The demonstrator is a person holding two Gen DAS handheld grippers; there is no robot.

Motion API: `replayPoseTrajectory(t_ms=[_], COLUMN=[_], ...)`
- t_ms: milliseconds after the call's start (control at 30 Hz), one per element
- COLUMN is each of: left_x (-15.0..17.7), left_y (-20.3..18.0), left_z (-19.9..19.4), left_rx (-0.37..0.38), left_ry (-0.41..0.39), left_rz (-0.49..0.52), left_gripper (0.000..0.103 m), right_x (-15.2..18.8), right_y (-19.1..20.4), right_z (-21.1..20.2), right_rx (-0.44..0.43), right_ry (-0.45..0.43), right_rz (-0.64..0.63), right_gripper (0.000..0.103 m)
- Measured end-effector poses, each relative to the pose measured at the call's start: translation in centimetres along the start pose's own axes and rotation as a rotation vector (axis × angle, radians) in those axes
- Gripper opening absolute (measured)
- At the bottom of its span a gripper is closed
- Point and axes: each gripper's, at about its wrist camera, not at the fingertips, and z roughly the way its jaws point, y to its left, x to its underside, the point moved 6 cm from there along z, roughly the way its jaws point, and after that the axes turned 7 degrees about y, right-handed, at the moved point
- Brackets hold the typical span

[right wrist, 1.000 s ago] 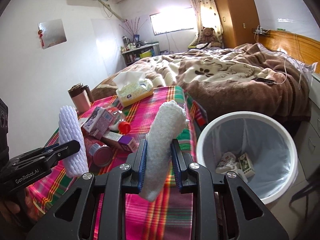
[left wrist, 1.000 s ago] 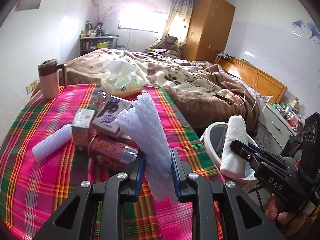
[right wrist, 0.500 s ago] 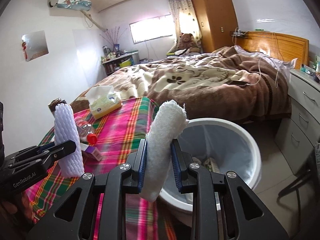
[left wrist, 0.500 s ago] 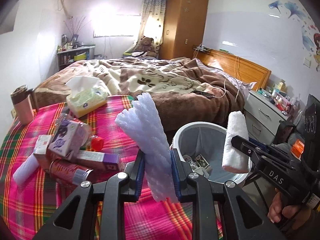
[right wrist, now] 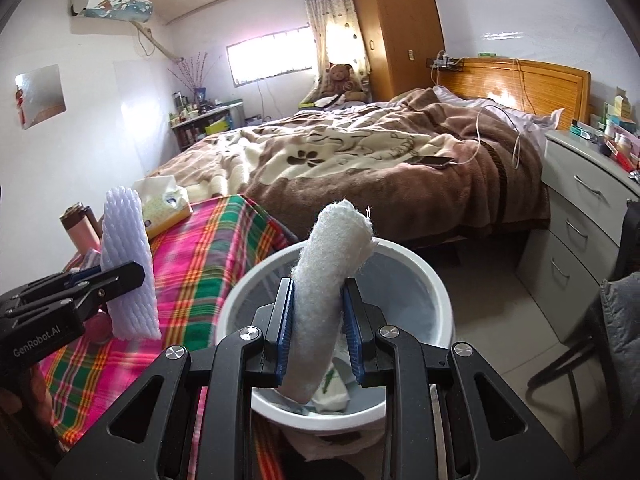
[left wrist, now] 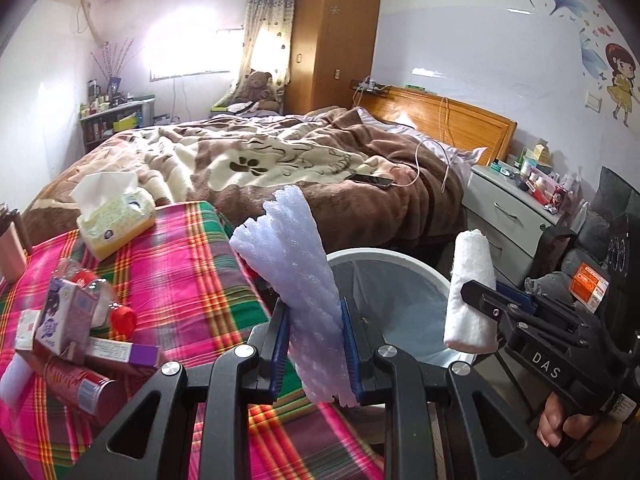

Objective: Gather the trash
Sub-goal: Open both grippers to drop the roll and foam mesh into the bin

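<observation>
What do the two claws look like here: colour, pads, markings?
Both are matte black, angular frames with triangular cutouts and round silver screw heads. The fingers carry blue ribbed pads. The left claw reads "GenRobot.AI" in pale letters on its side; the right claw reads "DAS" and has an orange sticker on its body. No cables visible. No sleeve shows at either hand.

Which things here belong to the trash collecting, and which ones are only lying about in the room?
Belong to the job:
foam net sleeve in the left gripper
white fabric roll in the right gripper
trash bin
drink carton, red can on the table

Just lying about:
tissue box
phone
teddy bear
</observation>
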Motion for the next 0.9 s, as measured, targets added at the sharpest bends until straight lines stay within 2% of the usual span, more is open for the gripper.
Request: replayPoseTrajectory(t_ms=[333, 700, 833, 867, 900], left_x=[-0.5, -0.2, -0.1, -0.1, -0.1], left_y=[-3.0, -3.2, -3.1, -3.0, -2.9], left_z=[3.4, 7.1, 7.9, 8.0, 8.0], left_rx=[0.042, 0.062, 0.074, 0.082, 0.09], left_ry=[0.034, 0.09, 0.115, 0.115, 0.114], left_rz=[0.043, 0.043, 0.031, 0.026, 0.023], left_gripper=[0.025, 0.027, 0.033, 0.039, 0.047], right_x=[0.5, 1.6, 1.8, 1.9, 1.8], right_y=[-2.8, -3.4, -3.5, -3.5, -3.4], right_z=[1.8, 3.7, 3.8, 3.6, 3.7], right_rx=[0.049, 0.059, 0.08, 0.083, 0.081], right_ry=[0.059, 0.15, 0.16, 0.158, 0.157], right_rz=[0.014, -0.02, -0.031, -0.034, -0.036], right_gripper=[0.025, 0.027, 0.037, 0.041, 0.049])
